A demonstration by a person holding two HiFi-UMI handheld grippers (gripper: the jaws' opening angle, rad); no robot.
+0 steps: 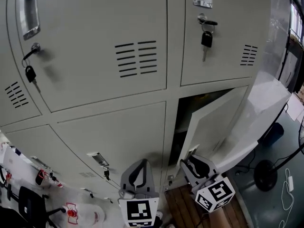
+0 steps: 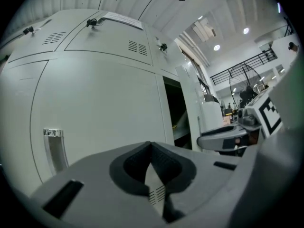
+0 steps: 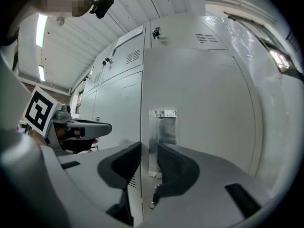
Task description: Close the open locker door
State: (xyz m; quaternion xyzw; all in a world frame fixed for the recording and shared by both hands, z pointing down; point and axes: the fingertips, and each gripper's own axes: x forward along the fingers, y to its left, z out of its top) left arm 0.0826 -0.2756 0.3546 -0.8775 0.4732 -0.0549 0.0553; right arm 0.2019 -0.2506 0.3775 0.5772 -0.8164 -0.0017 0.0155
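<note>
**Right tool (image 3: 148, 150) at the free edge of the open locker door (image 1: 216, 120)**
The locker door, at the lower right of the lockers (image 1: 95, 56), stands partly open, swung out to the right. The right tool's jaws are spread and pinch nothing; the door's edge and its metal handle (image 3: 163, 137) line up in the gap. Contact cannot be determined. The left tool (image 2: 151, 146) has its jaws pressed together at the tips, empty, facing the neighbouring closed door (image 2: 99, 108).

Locker door (image 1: 213, 113): painted sheet metal, pale grey, smooth, satin sheen. Recessed handle (image 3: 162, 137): bare bright metal, glossy. Key head (image 1: 206, 39): black, probably plastic. Left gripper (image 2: 151, 144) and right gripper (image 3: 148, 148): matt grey plastic shells. Floor boards (image 1: 183, 213): brown wood grain.
</note>
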